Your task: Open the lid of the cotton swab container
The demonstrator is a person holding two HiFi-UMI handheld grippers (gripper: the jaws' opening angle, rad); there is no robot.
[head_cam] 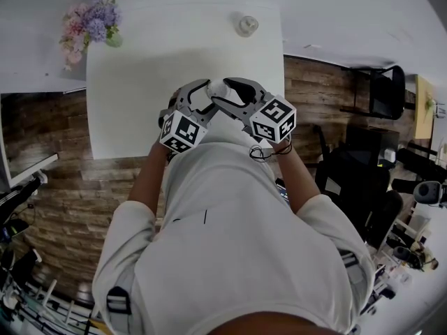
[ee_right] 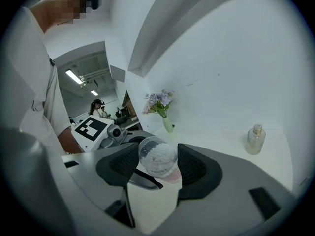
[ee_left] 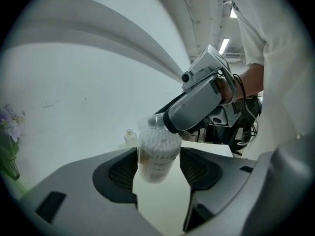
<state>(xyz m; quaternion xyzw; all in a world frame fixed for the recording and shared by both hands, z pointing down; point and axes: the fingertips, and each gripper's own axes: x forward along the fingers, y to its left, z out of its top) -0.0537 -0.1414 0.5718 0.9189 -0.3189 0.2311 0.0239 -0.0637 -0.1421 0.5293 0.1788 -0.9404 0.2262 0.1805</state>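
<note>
A clear cotton swab container (head_cam: 218, 88), packed with white swabs, hangs tilted in the air above the white table (head_cam: 140, 96). My left gripper (ee_left: 157, 168) is shut on its body (ee_left: 157, 154), with a pad against each side. From the opposite side my right gripper (ee_right: 157, 167) is shut on the lid end (ee_right: 156, 156), whose round clear top faces that camera. In the left gripper view a grey jaw of the right gripper (ee_left: 165, 123) covers the container's top. The seam of the lid is hidden by the jaws.
A small glass bottle (head_cam: 246, 25) stands near the table's far edge. A vase of purple and pink flowers (head_cam: 94, 19) stands at the far left corner. Wooden floor surrounds the table, and black chairs (head_cam: 380, 93) stand to the right.
</note>
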